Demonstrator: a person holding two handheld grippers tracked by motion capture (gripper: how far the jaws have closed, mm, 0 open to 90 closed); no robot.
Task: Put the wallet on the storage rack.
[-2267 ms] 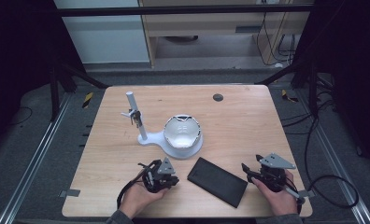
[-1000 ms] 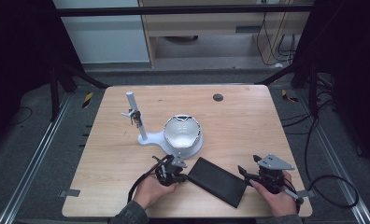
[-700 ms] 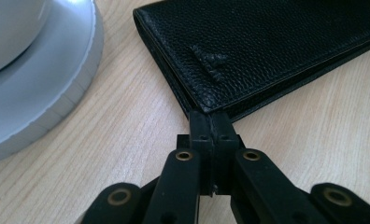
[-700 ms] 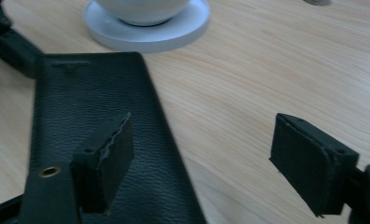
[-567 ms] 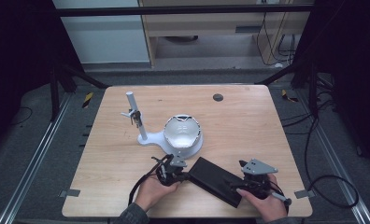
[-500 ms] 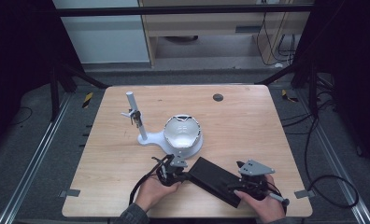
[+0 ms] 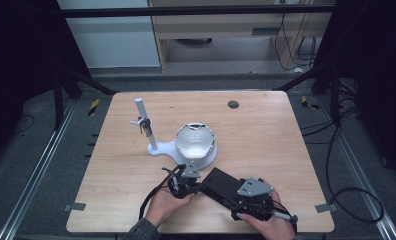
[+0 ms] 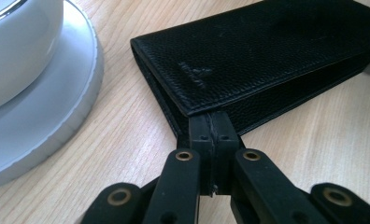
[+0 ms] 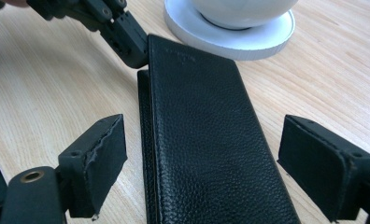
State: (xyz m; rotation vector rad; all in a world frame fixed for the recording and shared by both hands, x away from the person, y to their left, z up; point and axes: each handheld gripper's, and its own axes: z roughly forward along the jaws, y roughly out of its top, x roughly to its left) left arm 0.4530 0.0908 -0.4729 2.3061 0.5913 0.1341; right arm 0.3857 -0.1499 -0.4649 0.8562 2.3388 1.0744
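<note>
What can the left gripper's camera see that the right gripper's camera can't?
Left gripper view: the left gripper up close, jaws shut together, tips against the edge of the black wallet. Right gripper view: the right gripper, whose jaws have just been opening, standing wide on either side of the wallet without touching it, with the left gripper at the wallet's far end. Both: the wallet, the round white base and the wooden table.

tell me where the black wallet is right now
In the high view the black wallet lies flat near the table's front edge, just in front of the white round base, with the left tool at its near-left corner and the right tool straddling its right end.
</note>
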